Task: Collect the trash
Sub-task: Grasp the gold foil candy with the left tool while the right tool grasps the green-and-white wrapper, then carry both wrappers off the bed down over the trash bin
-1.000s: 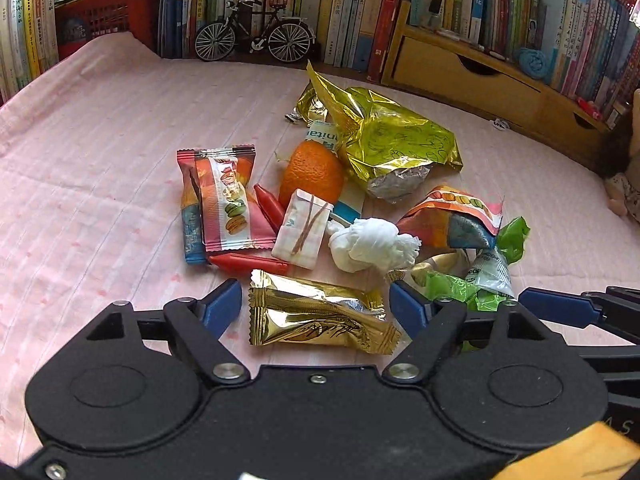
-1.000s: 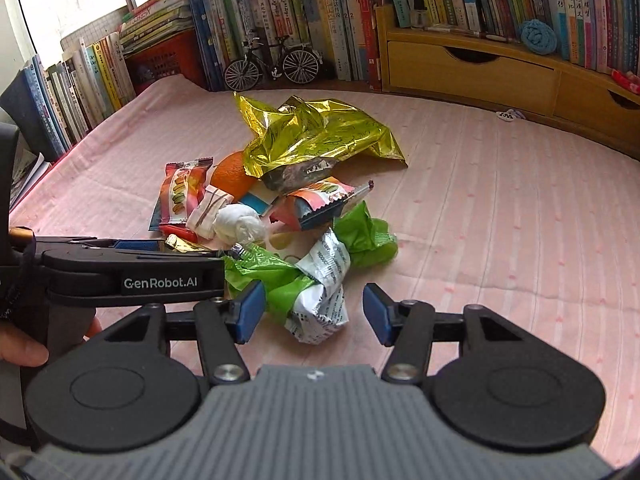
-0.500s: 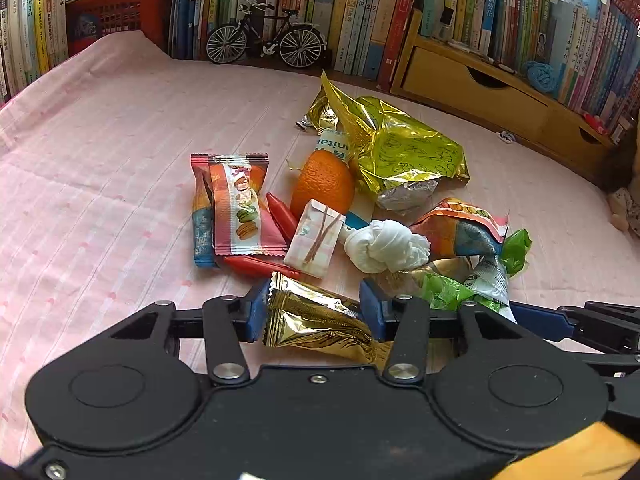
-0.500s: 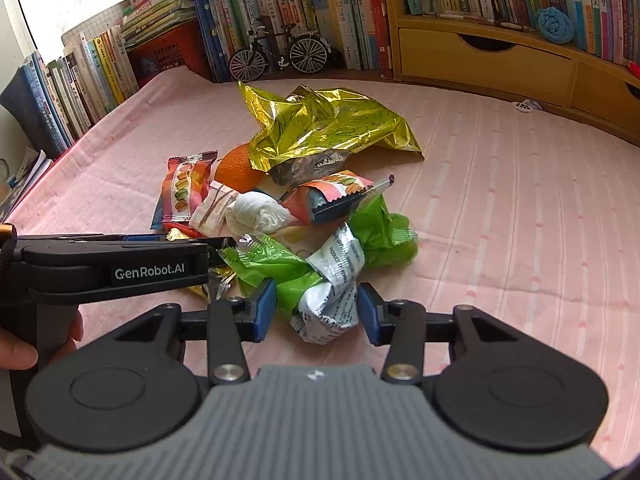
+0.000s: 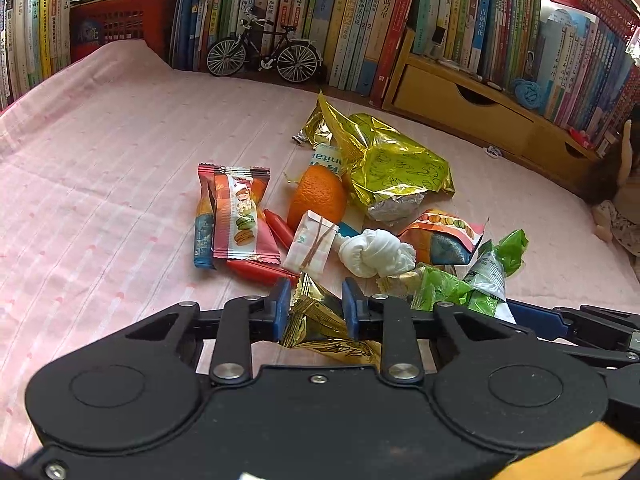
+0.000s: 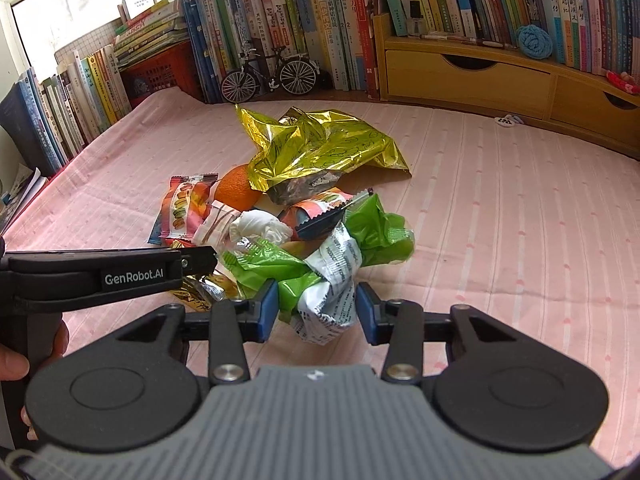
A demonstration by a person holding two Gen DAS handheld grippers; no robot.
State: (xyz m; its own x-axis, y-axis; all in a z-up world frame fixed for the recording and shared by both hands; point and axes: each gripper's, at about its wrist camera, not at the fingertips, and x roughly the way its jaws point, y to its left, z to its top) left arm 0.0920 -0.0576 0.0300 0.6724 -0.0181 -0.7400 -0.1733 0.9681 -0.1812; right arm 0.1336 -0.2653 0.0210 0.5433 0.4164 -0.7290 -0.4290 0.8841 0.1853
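A heap of trash lies on the pink cloth (image 5: pixel 100 184): a big gold foil bag (image 5: pixel 392 164), an orange (image 5: pixel 316 196), a macaron wrapper (image 5: pixel 240 216), a knotted white tissue (image 5: pixel 376 252) and a torn wrapper (image 5: pixel 440 240). My left gripper (image 5: pixel 315 300) is closing; its blue pads squeeze a small gold wrapper (image 5: pixel 320 320), which buckles between them. My right gripper (image 6: pixel 317 304) is also closing, with both pads against the crumpled green-and-white wrapper (image 6: pixel 328 280). The two grippers sit side by side at the heap's near edge.
Rows of books line the back and left. A model bicycle (image 5: pixel 264 52) stands before them, beside a red crate (image 5: pixel 120 28) and a wooden drawer unit (image 5: pixel 460 108). A person's hand (image 6: pixel 12 364) holds the left gripper's handle. Bare pink cloth spreads right (image 6: pixel 520 240).
Both grippers have narrowed from wide apart. The left pads now pinch the gold wrapper, which has crumpled and tipped up. The right pads have come in against the green-and-white wrapper.
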